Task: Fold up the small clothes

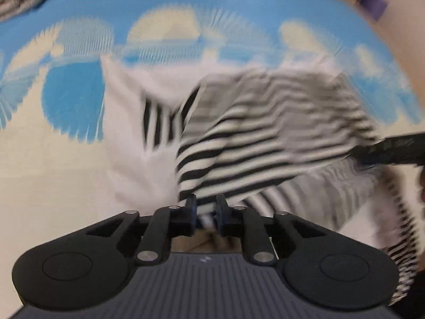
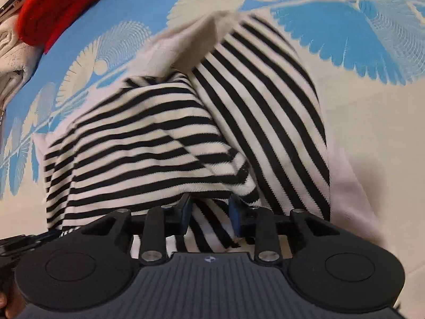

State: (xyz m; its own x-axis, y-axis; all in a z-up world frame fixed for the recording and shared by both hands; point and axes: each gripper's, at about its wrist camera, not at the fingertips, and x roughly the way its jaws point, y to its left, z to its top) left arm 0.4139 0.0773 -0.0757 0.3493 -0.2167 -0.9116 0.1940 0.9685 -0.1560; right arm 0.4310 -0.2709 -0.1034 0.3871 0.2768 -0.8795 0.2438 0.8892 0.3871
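Left wrist view: the left claw (image 1: 206, 207) pinches an edge of the striped shirt (image 1: 255, 138), which lies rumpled on the blue patterned surface (image 1: 66, 101). The right claw (image 2: 211, 210) grips striped cloth. A red cloth (image 2: 66, 2) lies beyond.

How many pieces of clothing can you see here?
3, maybe more out of frame. The striped garment is held by both claws, left claw and right claw. A red garment and a cream garment lie far left.
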